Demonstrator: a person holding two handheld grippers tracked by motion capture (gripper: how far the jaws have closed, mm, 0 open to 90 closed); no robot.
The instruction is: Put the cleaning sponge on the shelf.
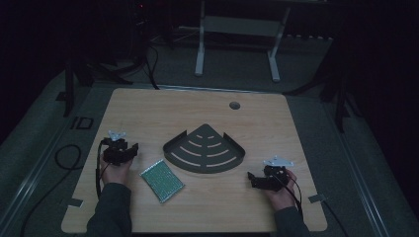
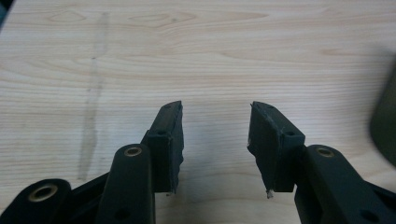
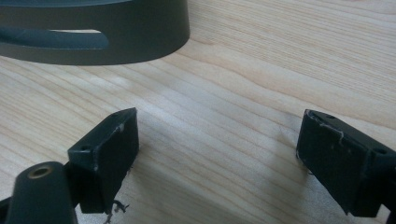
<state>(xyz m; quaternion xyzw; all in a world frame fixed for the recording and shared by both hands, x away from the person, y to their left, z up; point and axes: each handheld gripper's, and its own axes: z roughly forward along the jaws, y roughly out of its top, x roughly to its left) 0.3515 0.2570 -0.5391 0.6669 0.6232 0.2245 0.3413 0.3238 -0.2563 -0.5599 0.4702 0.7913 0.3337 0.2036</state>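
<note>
**Still untouched: sponge and corner shelf wait between two wide-open grippers**

Plainly, nothing is held. The left gripper [image 1: 129, 153] rests on the table [image 1: 148, 108] with jaws spread wide over bare wood, and the right gripper [image 1: 253, 178] stands equally wide. A green sponge [image 1: 162, 179] lies flat just beside the left hand. It looks light, soft and squashy, best pinched across its short edges. The dark slotted corner shelf [image 1: 205, 149], in the middle of the table, seems stiff and smooth; its raised rim offers a hold. No readable writing or brand appears.
</note>
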